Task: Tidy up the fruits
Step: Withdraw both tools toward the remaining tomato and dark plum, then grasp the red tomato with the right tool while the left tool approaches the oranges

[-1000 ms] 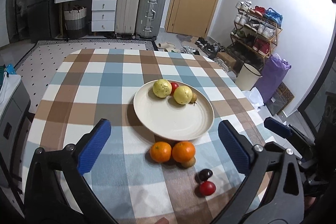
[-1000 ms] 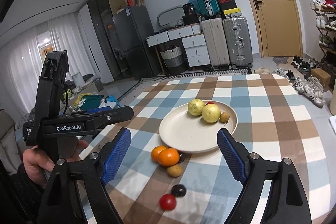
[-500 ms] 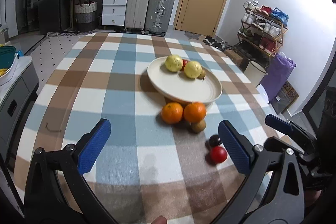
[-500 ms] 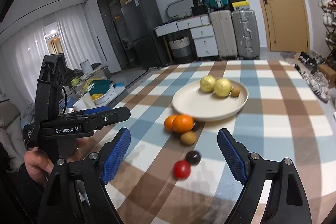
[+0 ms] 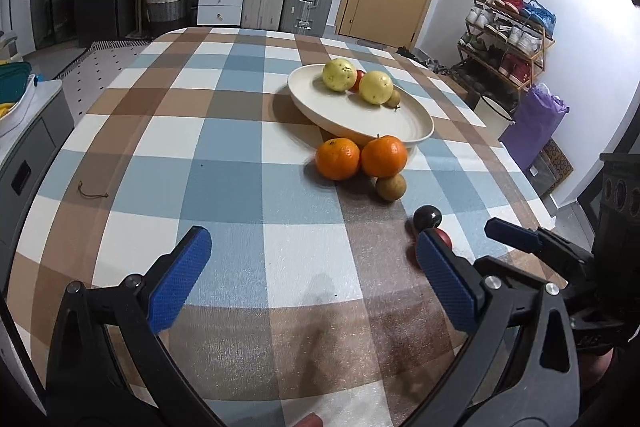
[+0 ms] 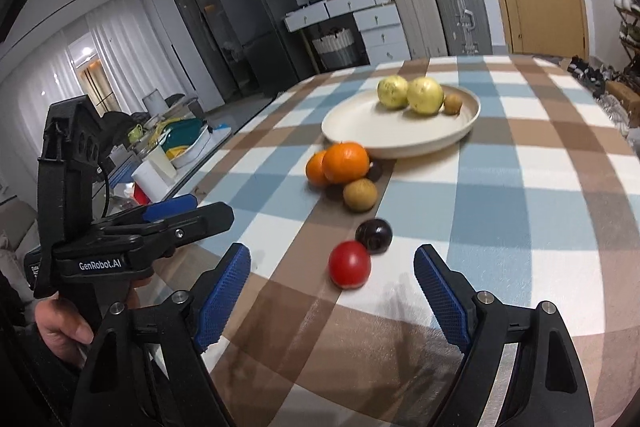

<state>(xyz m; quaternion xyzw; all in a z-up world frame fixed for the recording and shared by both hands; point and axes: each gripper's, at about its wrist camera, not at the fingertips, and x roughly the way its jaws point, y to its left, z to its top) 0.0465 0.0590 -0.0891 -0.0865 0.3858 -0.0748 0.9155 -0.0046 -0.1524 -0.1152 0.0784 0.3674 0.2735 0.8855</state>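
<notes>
Right gripper (image 6: 332, 287): your jaws stand wide with nothing between them; blue, cross-hatched pads on black plastic arms, low over the checked cloth.
Left gripper (image 5: 312, 283): your jaws are spread just as wide and empty, with the same knurled blue pads.
Red fruit (image 6: 349, 264): smooth, glossy and round, at 12 o'clock from your right gripper, just ahead of the fingertips.
Dark fruit (image 6: 374, 235): shiny, near-black ball, at 1 o'clock of the red fruit, close enough that I cannot tell whether they touch.
Brown fruit (image 6: 360, 194): matte, rough-skinned, tucked against the oranges (image 6: 345, 163).
Plate (image 6: 352, 125): cream, shallow, round; two dimpled yellow fruits (image 6: 425, 95) sit at its far side.
Tablecloth (image 5: 224, 155): soft-looking weave in blue, brown and white squares.
Left view only: a red fruit behind the yellow pair, and a shoe rack (image 5: 508, 35).
Right view only: your left hand (image 6: 60, 327) on the black grip, plus a small dark fruit behind the oranges.
</notes>
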